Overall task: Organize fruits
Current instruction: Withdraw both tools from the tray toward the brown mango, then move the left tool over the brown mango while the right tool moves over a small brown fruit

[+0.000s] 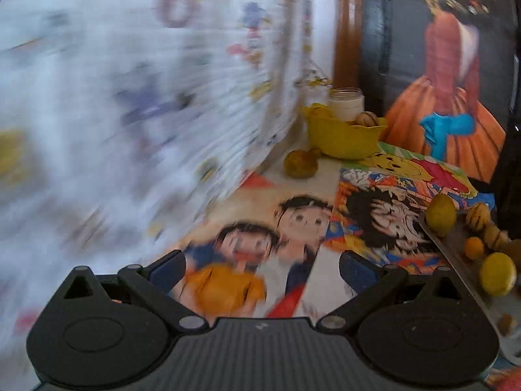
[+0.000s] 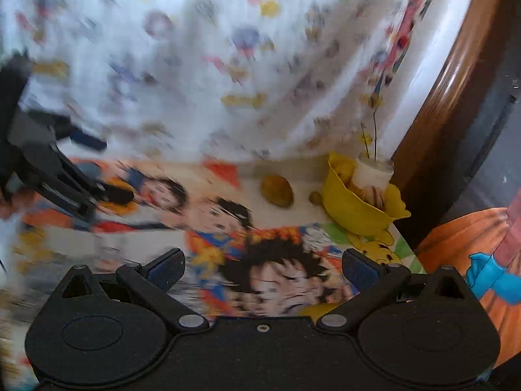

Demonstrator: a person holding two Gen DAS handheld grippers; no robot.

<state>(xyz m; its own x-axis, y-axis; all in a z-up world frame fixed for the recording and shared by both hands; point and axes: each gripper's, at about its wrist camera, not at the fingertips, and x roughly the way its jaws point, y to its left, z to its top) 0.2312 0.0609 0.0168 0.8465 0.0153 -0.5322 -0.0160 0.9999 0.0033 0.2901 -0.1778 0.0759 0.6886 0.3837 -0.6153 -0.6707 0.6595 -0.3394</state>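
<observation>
A yellow bowl (image 1: 345, 138) stands at the far end of the cartoon-print table and holds a striped fruit (image 1: 367, 119). It also shows in the right wrist view (image 2: 358, 215) with a striped fruit (image 2: 373, 197) inside. A brownish-yellow fruit (image 1: 300, 164) lies on the table just left of the bowl, also seen from the right (image 2: 276, 191). A grey tray (image 1: 456, 257) at the right edge carries several yellow, orange and striped fruits (image 1: 441, 214). My left gripper (image 1: 262, 268) is open and empty above the table. My right gripper (image 2: 263, 268) is open and empty. The left gripper shows blurred at the left of the right wrist view (image 2: 81, 169).
A white jar (image 1: 346, 102) with thin stems stands behind the bowl, also in the right wrist view (image 2: 374, 172). A patterned white curtain (image 1: 146, 81) hangs along the table's left side. A wooden post (image 1: 348, 26) and a dark board with a painted doll (image 1: 452, 65) stand behind.
</observation>
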